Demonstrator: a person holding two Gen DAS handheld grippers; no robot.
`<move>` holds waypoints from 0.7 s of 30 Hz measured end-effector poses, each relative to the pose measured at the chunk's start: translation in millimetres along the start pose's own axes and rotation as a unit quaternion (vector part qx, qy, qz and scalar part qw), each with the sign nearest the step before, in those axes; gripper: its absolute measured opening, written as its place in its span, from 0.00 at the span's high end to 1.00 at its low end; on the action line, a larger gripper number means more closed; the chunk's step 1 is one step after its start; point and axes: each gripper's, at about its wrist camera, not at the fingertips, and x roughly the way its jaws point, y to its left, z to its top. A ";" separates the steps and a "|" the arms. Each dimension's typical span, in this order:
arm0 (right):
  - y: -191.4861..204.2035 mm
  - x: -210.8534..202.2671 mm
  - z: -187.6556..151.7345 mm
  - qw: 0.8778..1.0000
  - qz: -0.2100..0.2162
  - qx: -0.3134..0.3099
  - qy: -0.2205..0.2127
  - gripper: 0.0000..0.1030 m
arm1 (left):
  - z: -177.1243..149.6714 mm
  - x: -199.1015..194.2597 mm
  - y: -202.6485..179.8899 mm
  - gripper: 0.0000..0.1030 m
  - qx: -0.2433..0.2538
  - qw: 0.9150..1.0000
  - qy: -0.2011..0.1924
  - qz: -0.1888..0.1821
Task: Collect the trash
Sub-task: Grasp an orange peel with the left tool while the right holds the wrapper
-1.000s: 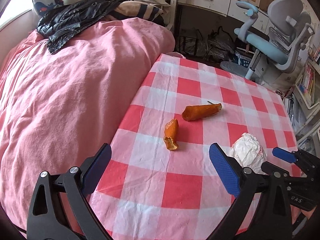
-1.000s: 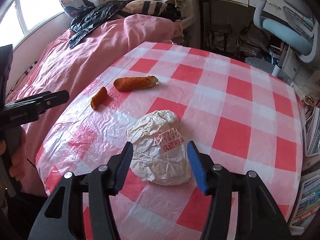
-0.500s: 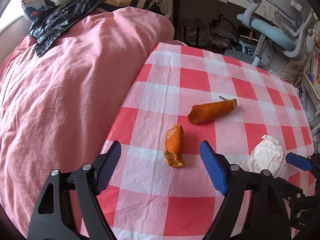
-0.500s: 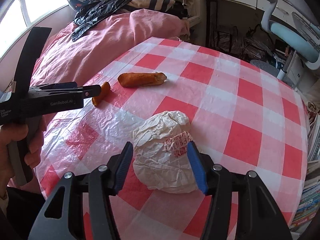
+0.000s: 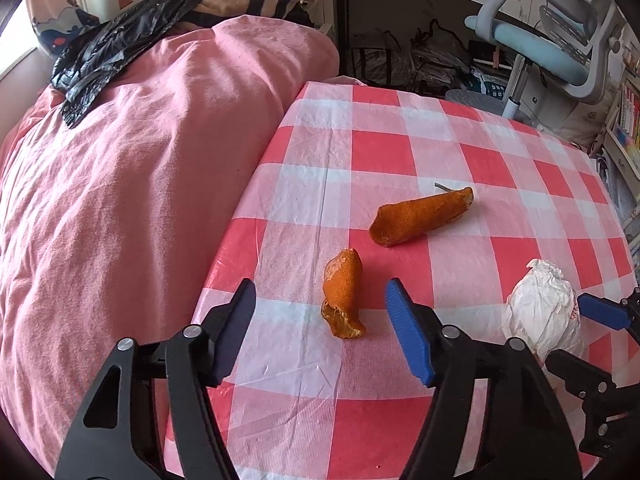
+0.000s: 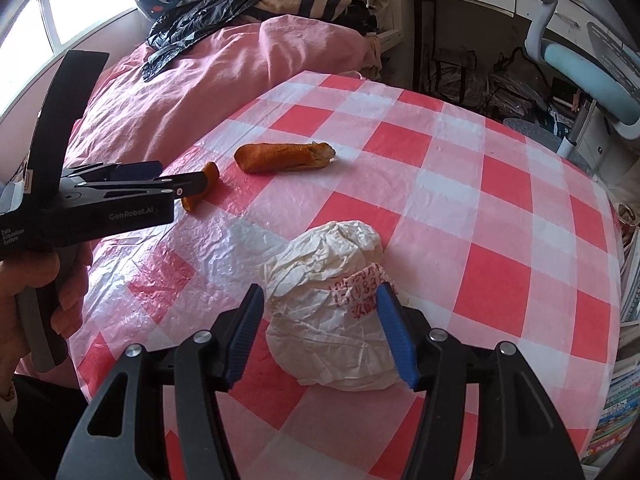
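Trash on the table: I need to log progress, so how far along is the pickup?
Nothing looks collected yet. All three pieces lie on the tablecloth: the short peel, the long peel and the paper wad. In hand: the left gripper is open around the short peel, the right gripper open around the wad, neither closed. Left: grasping, removing all three.

A bench (image 5: 472, 412) draped in red-and-white checked plastic carries a short orange peel (image 5: 343, 294), a longer peel (image 5: 420, 216) just beyond it, and a crumpled white paper wad (image 6: 336, 312) well apart to their right.
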 end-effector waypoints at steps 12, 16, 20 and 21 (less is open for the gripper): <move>3.9 -3.0 5.4 1.000 0.005 -0.006 -0.019 0.43 | -6.2 10.0 -9.1 0.81 0.015 0.999 0.022 -0.029; 20.3 -9.5 13.1 0.997 -0.007 -0.053 -0.055 0.41 | 0.5 -2.5 1.0 0.82 -0.010 0.999 0.013 -0.052; 33.1 -4.5 17.2 0.995 -0.022 -0.084 -0.058 0.35 | 8.8 -17.3 8.5 0.83 -0.020 0.998 -0.005 -0.064; 34.0 -2.6 17.2 0.995 -0.022 -0.084 -0.055 0.35 | 10.1 -18.8 8.7 0.83 -0.020 0.998 -0.007 -0.065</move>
